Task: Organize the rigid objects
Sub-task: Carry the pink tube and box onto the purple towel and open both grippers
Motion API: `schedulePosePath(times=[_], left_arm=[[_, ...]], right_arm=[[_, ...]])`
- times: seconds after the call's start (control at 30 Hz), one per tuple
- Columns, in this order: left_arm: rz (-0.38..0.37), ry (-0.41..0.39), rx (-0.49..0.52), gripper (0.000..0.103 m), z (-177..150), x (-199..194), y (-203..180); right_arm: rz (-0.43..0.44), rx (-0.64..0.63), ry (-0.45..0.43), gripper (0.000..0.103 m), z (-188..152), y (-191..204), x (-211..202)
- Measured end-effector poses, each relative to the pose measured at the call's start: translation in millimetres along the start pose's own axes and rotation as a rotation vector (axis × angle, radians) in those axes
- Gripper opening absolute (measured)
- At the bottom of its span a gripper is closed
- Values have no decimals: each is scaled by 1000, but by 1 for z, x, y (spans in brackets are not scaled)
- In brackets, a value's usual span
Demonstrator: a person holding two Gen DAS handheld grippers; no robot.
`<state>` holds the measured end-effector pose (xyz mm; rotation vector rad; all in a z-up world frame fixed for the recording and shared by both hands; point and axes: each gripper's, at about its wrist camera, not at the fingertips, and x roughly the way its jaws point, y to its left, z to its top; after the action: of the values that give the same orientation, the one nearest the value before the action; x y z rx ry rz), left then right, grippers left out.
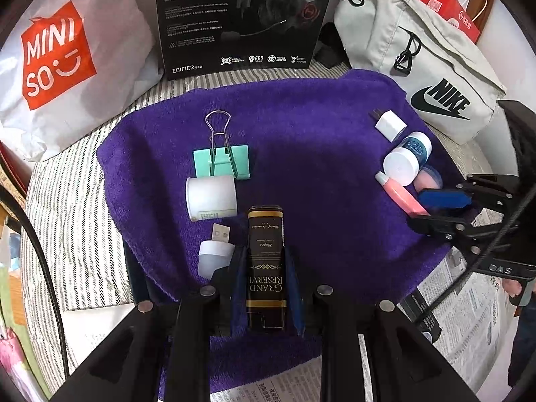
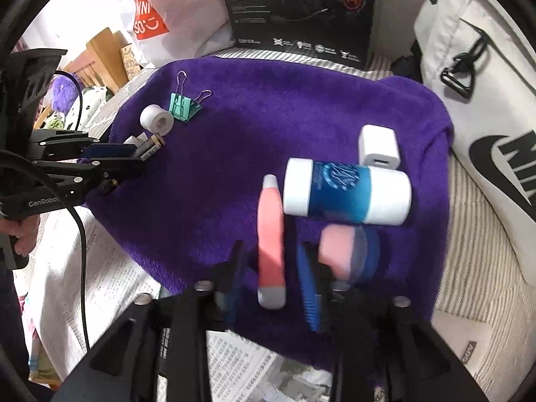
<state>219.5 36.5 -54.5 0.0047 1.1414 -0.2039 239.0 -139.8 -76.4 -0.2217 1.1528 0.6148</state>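
Observation:
My left gripper (image 1: pixel 264 268) is shut on a black and gold tin (image 1: pixel 265 254) marked Grand Reserve, low over the purple towel (image 1: pixel 301 127). Beside it lie a white USB plug (image 1: pixel 214 251), a white roll (image 1: pixel 211 197) and a teal binder clip (image 1: pixel 222 157). My right gripper (image 2: pixel 271 261) straddles a pink tube (image 2: pixel 272 234); its blue pads (image 2: pixel 310 288) stand apart from the tube. A blue and white jar (image 2: pixel 346 192), a white charger (image 2: pixel 378 147) and a pink-lidded pot (image 2: pixel 348 251) lie close by.
A black Edifier box (image 1: pixel 244 16) stands at the back, a white Miniso bag (image 1: pixel 57 57) at the back left, a grey Nike bag (image 1: pixel 422 60) at the right. Newspaper (image 1: pixel 469 318) and a striped cloth (image 1: pixel 77 234) lie around the towel.

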Motion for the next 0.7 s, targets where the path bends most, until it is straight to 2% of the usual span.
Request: schedulePosePath(times=[0.33,0.6,0.67,0.7], left_arm=[[40,22,21,23,3,11,-6],[73,-1,40,23,-1,13,-11],[75,-4,37,25,-3,11,-11],[71,-3,39,30,-5,10,-12]], right_arm=[[2,64,-39,39,-17,-7,-27],[-3,139,-76,41,-38,-16,-47],[-13,143,-93,41,-42,-15,-53],[-14,149,-97,42,-45,-14,-57]])
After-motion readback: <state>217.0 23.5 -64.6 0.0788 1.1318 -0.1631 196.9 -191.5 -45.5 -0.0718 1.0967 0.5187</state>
